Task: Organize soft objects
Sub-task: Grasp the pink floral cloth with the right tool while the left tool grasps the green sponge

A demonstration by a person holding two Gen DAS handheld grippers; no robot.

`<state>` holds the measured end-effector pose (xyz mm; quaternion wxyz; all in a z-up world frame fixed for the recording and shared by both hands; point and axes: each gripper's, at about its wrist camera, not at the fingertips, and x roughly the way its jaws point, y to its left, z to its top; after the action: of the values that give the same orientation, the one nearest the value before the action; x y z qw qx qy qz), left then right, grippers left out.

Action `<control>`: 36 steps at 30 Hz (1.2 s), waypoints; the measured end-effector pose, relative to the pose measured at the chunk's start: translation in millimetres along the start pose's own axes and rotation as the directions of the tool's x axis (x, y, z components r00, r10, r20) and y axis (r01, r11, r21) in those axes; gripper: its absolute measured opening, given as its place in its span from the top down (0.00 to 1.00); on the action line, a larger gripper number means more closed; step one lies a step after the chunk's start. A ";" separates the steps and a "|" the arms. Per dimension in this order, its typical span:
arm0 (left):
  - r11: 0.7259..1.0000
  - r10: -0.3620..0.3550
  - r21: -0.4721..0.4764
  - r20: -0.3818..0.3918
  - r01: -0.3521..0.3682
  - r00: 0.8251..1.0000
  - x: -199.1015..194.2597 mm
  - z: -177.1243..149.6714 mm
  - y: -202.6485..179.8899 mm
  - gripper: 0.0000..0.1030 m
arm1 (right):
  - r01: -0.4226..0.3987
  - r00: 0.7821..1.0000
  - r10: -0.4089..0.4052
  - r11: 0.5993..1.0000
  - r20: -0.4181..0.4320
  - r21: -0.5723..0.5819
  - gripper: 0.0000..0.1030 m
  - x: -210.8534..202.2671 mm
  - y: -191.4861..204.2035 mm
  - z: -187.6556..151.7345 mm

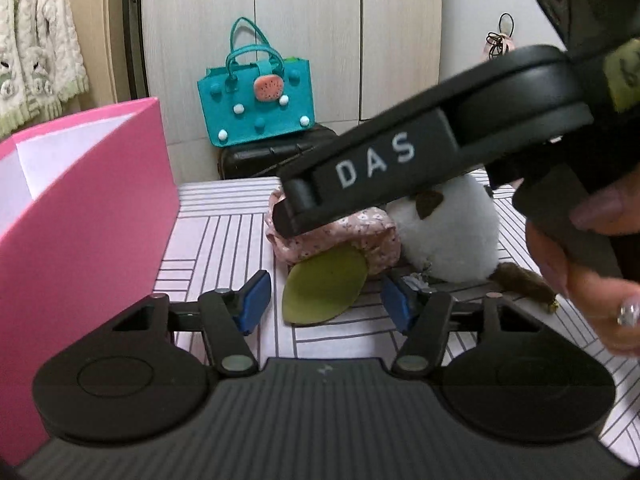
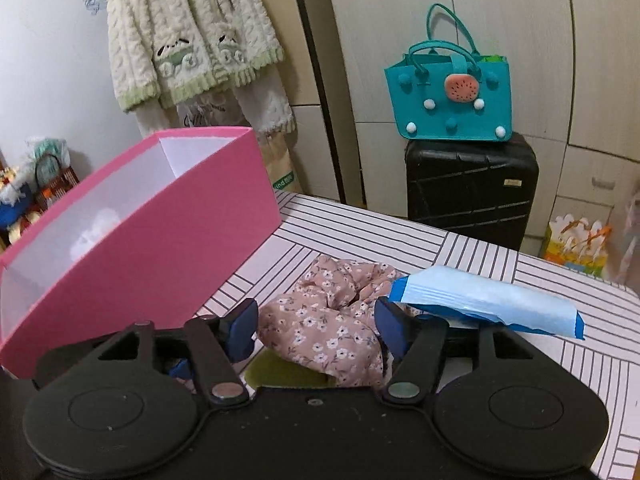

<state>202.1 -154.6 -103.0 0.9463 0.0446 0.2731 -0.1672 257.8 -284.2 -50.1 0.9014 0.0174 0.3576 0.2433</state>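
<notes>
Landmark: pink box [image 2: 152, 216], on the striped table [image 2: 520, 276]. The floral scrunchie [image 2: 328, 320] lies just right of the box, on a green leaf [image 1: 326, 290], beside a white plush [image 1: 452, 236]. Right gripper [image 2: 316, 326]: spread wide, straddling the scrunchie, contact unclear. Left gripper [image 1: 324, 302]: spread wide, holding nothing, near the leaf.

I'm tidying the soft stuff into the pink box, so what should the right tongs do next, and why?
Probably close the right tongs on the floral scrunchie. It already sits between the open fingers, still resting on the striped table, so a grip seems the step before lifting it toward the pink box beside it.
</notes>
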 end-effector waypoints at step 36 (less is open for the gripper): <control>0.982 -0.155 -0.117 -0.030 0.151 0.987 -50.7 -9.0 23.8 0.63 | 0.080 0.996 -0.077 0.995 0.053 -0.059 0.97 -69.4 40.2 -5.7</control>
<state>165.4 -115.8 -83.9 0.9261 -0.0276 0.3034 -0.2226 193.5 -280.9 -1.9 0.9192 -0.0179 0.3275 0.2180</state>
